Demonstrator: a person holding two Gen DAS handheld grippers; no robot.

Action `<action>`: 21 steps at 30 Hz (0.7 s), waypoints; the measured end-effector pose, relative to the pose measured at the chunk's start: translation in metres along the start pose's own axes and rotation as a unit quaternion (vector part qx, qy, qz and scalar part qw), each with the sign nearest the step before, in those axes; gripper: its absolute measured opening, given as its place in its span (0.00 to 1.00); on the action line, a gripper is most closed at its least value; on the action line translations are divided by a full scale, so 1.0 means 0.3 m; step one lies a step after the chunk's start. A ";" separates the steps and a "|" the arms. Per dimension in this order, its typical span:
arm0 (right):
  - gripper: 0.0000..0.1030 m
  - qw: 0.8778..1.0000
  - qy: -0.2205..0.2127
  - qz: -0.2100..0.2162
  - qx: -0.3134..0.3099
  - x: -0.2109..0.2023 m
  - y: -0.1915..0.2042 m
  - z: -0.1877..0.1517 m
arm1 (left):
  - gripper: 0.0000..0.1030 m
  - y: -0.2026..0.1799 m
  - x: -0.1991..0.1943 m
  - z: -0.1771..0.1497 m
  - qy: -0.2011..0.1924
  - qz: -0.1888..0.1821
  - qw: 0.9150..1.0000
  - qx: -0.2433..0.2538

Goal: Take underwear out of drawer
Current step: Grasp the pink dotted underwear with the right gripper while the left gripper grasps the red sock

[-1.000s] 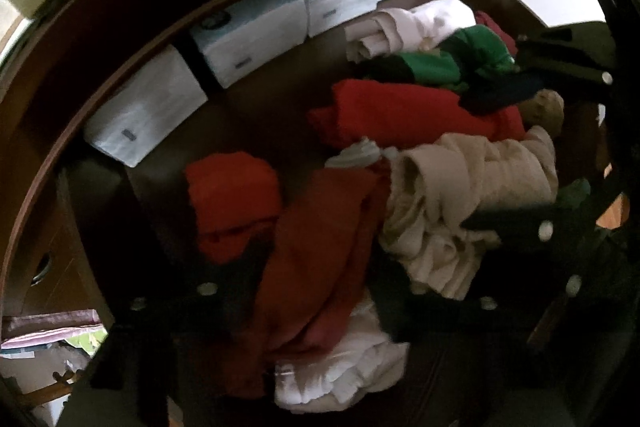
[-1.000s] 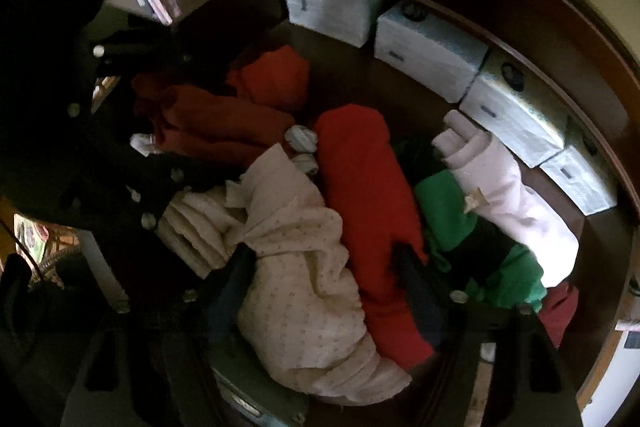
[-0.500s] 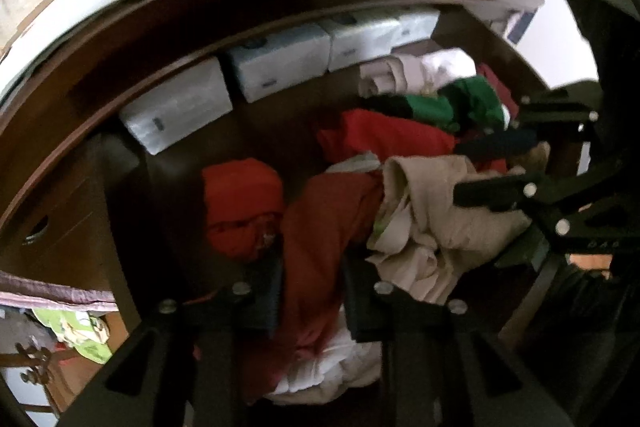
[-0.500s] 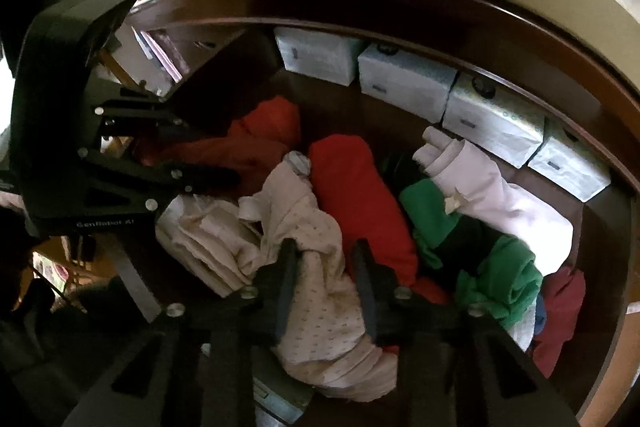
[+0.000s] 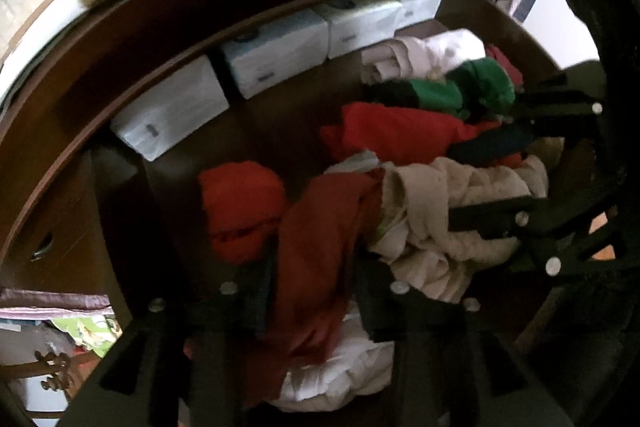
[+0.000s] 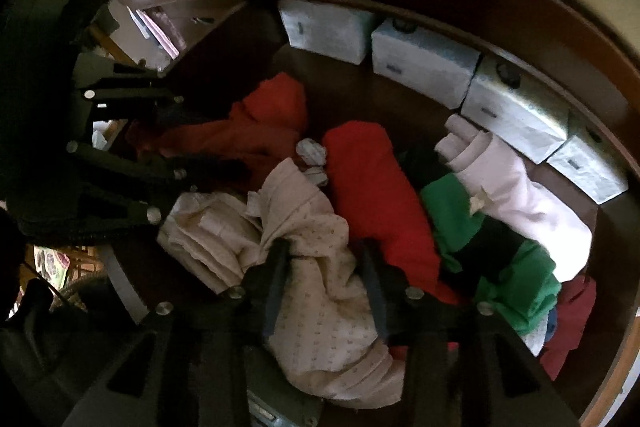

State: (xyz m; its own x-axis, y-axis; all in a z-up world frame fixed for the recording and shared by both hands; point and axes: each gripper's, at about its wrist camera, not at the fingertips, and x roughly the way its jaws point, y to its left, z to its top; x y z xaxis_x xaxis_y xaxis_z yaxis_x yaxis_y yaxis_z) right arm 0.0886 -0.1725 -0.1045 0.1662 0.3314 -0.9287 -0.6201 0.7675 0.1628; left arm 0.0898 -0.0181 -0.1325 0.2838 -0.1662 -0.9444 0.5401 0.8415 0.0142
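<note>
The open dark wooden drawer (image 5: 168, 187) holds a heap of underwear. My left gripper (image 5: 314, 267) is shut on the dark red underwear (image 5: 320, 247), which hangs between its fingers. My right gripper (image 6: 322, 259) is shut on the cream dotted underwear (image 6: 320, 291) at the drawer's front. In the left wrist view the right gripper's fingers (image 5: 496, 217) press into the cream piece (image 5: 424, 211). In the right wrist view the left gripper (image 6: 200, 139) sits on the dark red piece (image 6: 240, 143).
Several white boxes (image 5: 276, 57) line the drawer's back wall, also in the right wrist view (image 6: 424, 63). Other garments lie there: an orange-red bundle (image 5: 240, 207), a red roll (image 6: 372, 195), green (image 6: 516, 279) and pale pink (image 6: 512, 195) pieces, and a white one (image 5: 340, 375).
Both grippers closed from open onto their garments a second ago, then pulled back and up a little. The dark red and cream pieces are bunched between the fingers.
</note>
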 end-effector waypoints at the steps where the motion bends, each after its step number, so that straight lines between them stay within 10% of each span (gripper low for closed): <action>1: 0.42 1.000 0.003 0.002 0.002 0.004 -0.001 0.004 | 0.41 -0.001 0.011 0.008 0.010 -0.008 1.000 0.005; 6: 0.48 1.000 0.025 0.000 -0.008 0.043 0.013 0.021 | 0.45 0.004 0.057 0.032 0.039 -0.010 0.999 0.011; 9: 0.48 1.000 0.026 -0.007 -0.017 0.046 0.026 0.021 | 0.31 -0.021 0.059 0.028 0.039 -0.005 0.999 0.032; 13: 0.23 1.000 -0.010 -0.001 -0.023 0.012 0.035 -0.002 | 0.21 -0.016 0.027 0.010 0.010 0.003 1.000 0.021; 21: 0.09 0.994 -0.106 0.021 -0.001 -0.123 0.018 -0.058 | 0.19 0.006 -0.106 -0.048 -0.090 -0.015 0.995 -0.036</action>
State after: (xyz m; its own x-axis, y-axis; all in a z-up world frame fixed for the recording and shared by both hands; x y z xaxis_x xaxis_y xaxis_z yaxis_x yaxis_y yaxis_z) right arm 0.0658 -0.1903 -0.0753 0.2979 0.4712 -0.8302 -0.6316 0.7494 0.1987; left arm 0.0704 -0.0039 -0.1072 0.4093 -0.2765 -0.8695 0.4941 0.8683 -0.0436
